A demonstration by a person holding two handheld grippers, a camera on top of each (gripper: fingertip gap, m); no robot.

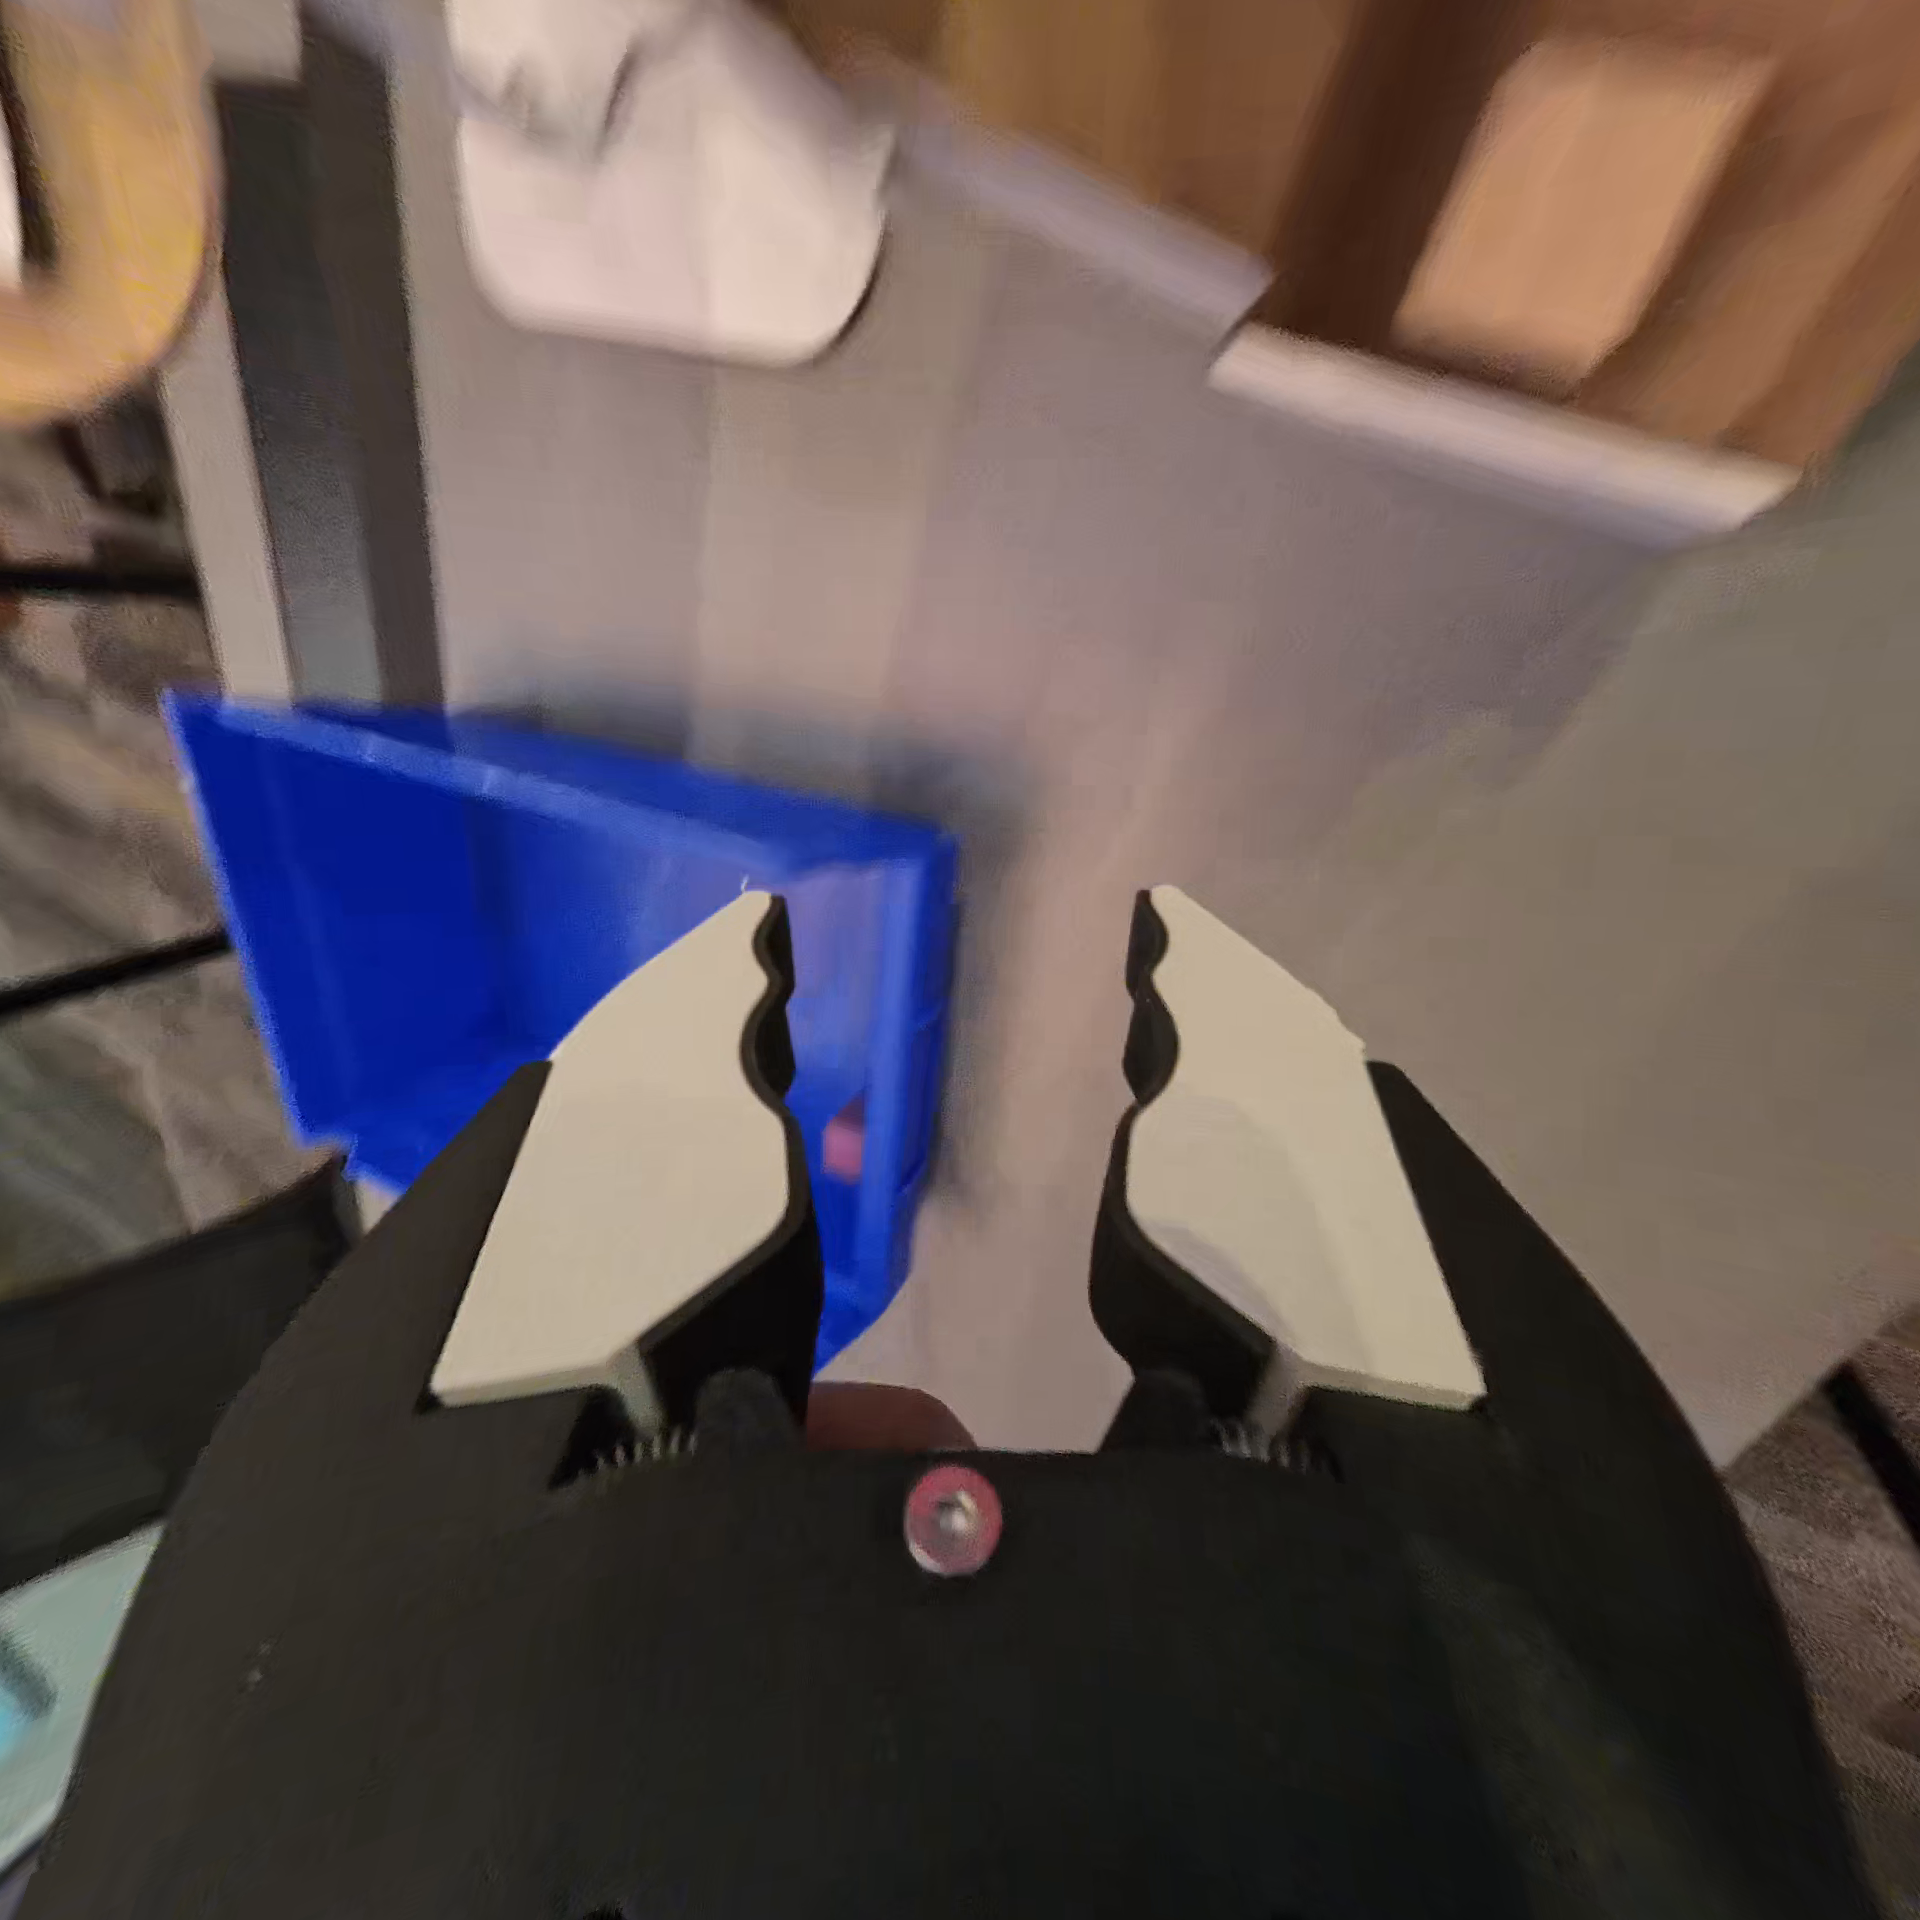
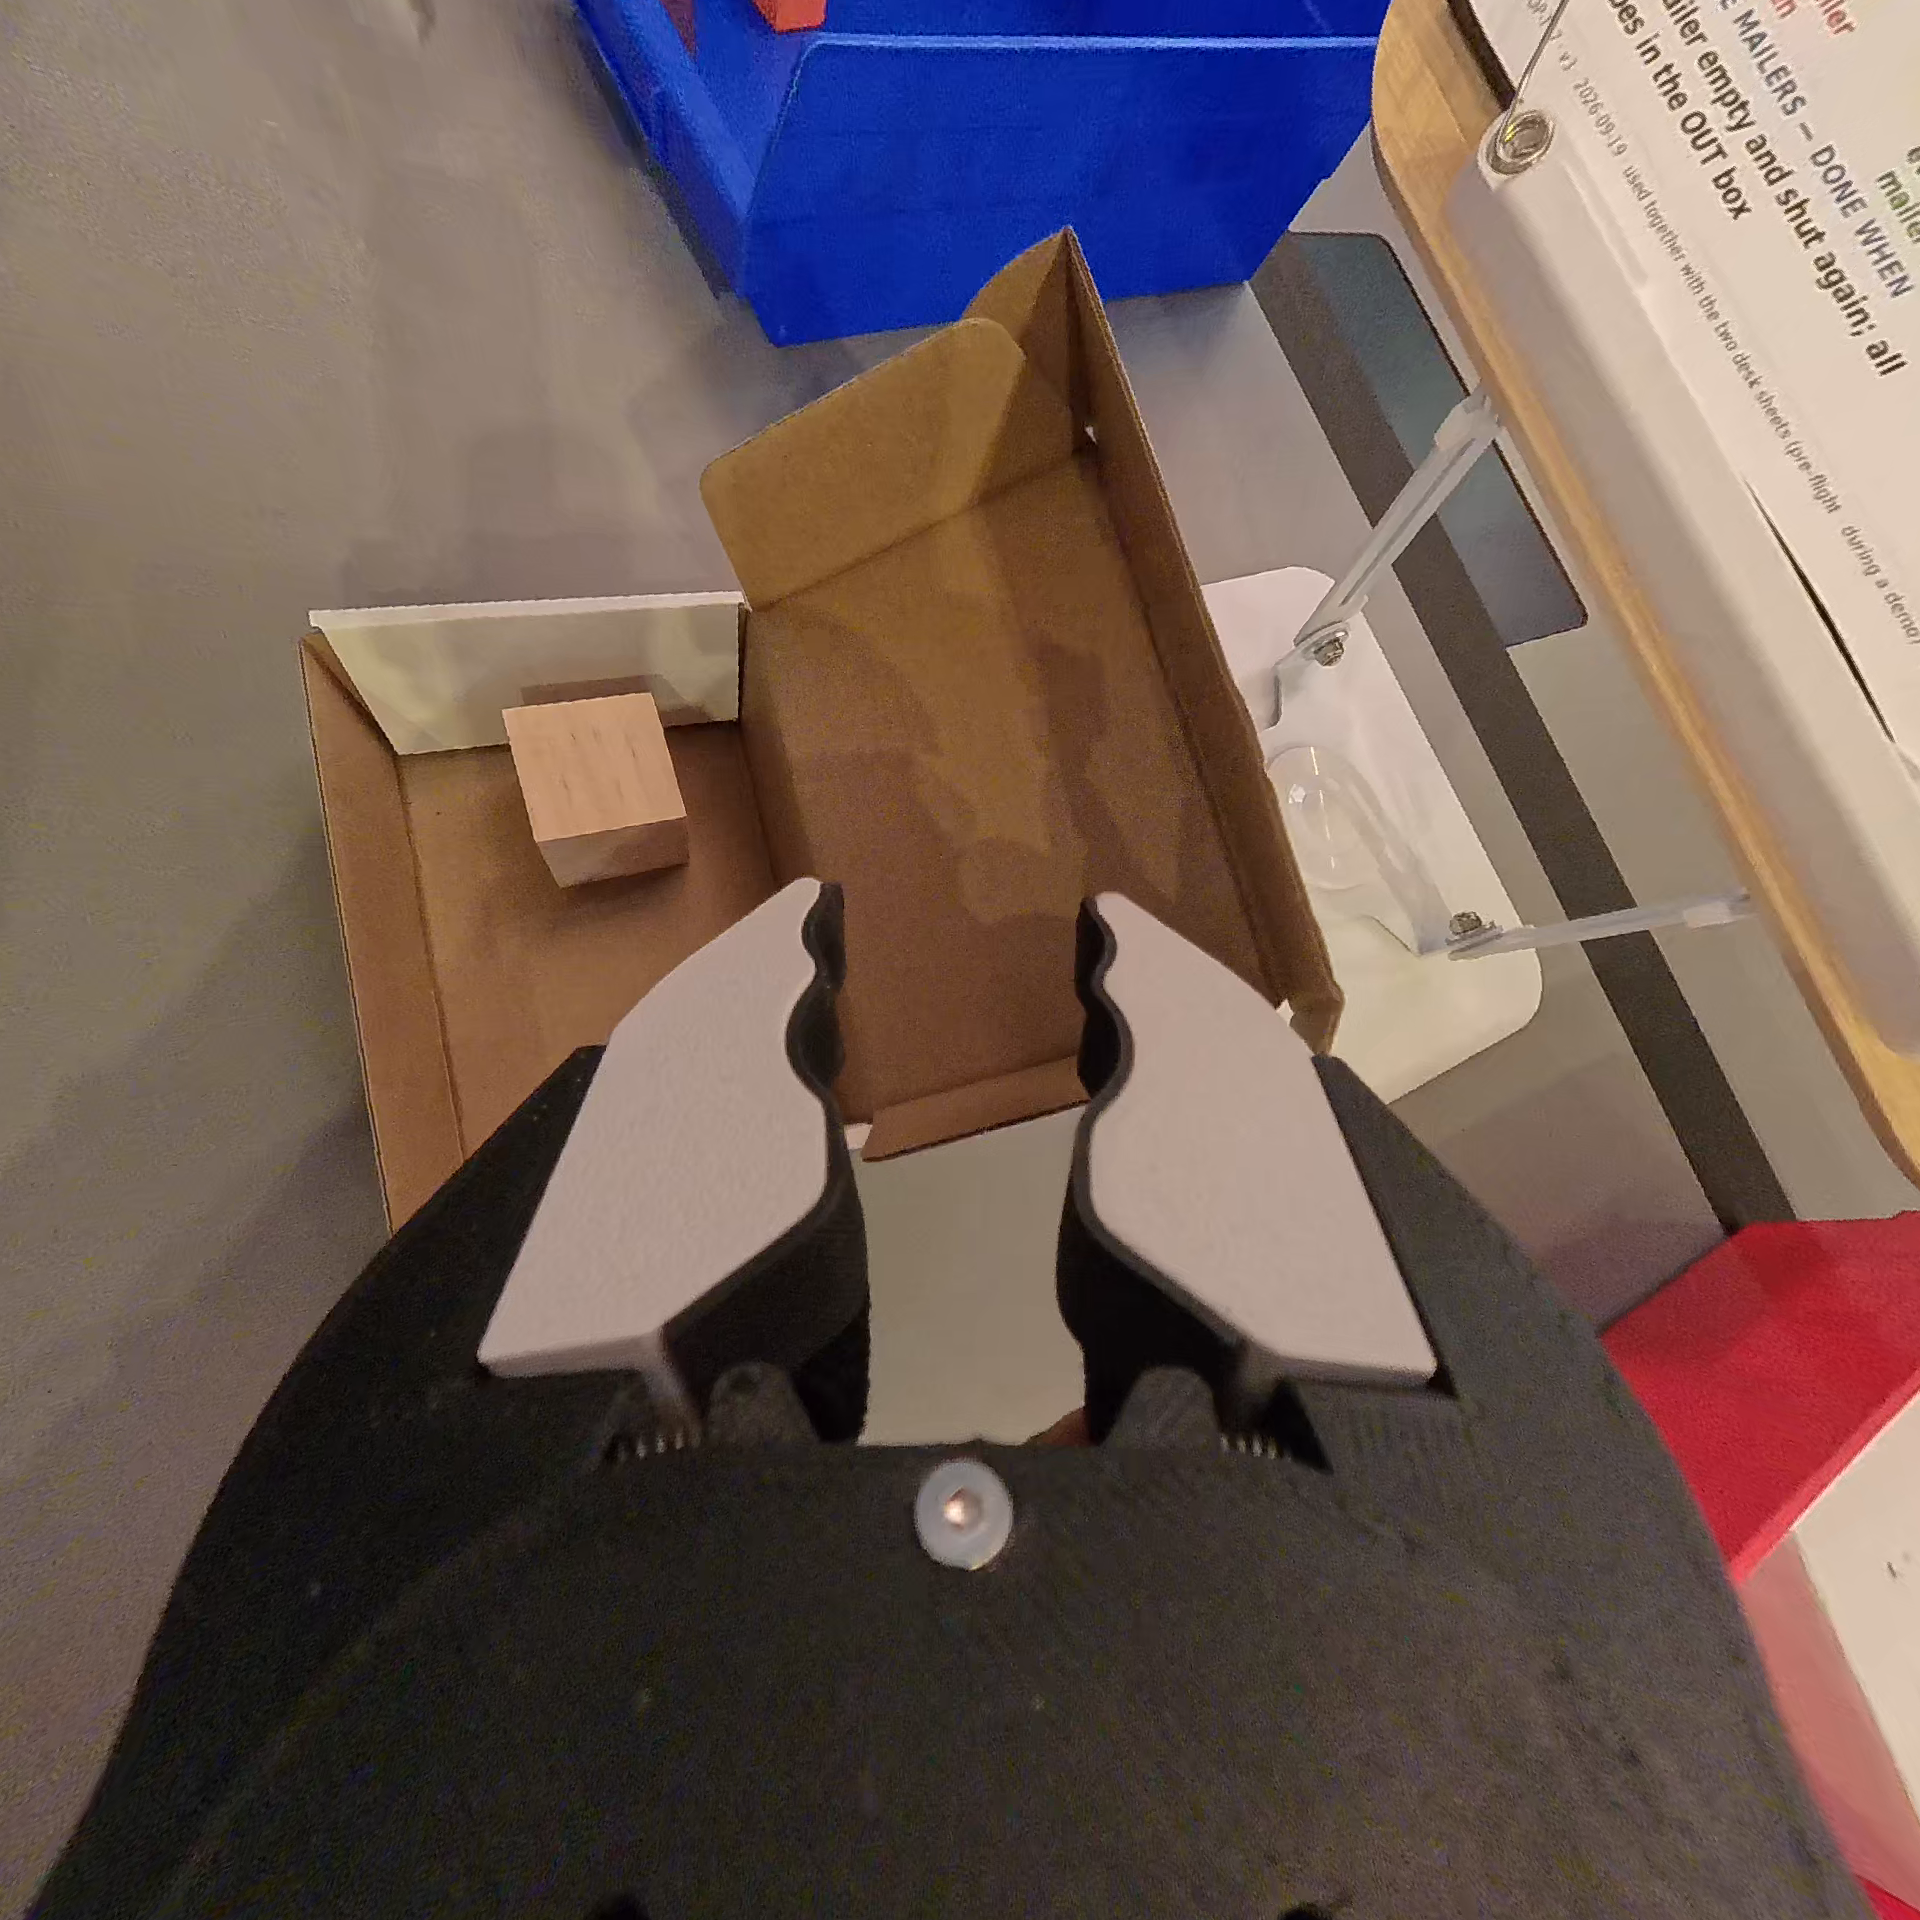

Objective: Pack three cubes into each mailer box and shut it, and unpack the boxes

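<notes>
In the right wrist view an open cardboard mailer box [image 2: 561, 987] lies on the grey table, its lid [image 2: 987, 727] standing up. One plain wooden cube [image 2: 594, 784] sits in the box's far left corner. My right gripper [image 2: 956, 896] is open and empty, just above the box's near side. In the blurred left wrist view my left gripper [image 1: 958, 902] is open and empty over the table. To its left is a blue bin [image 1: 499, 935] with a pink cube [image 1: 842, 1148] inside. The mailer box [image 1: 1455, 436] lies far right, with a pale block [image 1: 1579, 197] in it.
A blue bin [image 2: 1039, 177] stands beyond the mailer. A wooden board with a printed sheet [image 2: 1683, 436] leans on a white stand [image 2: 1403, 862] at the right. A red box [image 2: 1787, 1371] is at the lower right. The table edge and floor [image 1: 104, 790] lie left. About 20 centimeters separates my left fingertips from my right. The plain wooden cube [image 2: 594, 784] is closer to my right gripper, around 11 centimeters from its tips; the left tips are 15 centimeters off. The left camera catches it too, in the left wrist view [image 1: 1624, 137]. The pale block [image 1: 1579, 197] is about 12 centimeters from my right fingertips. Seen from the right wrist view [image 2: 598, 767] as well.
</notes>
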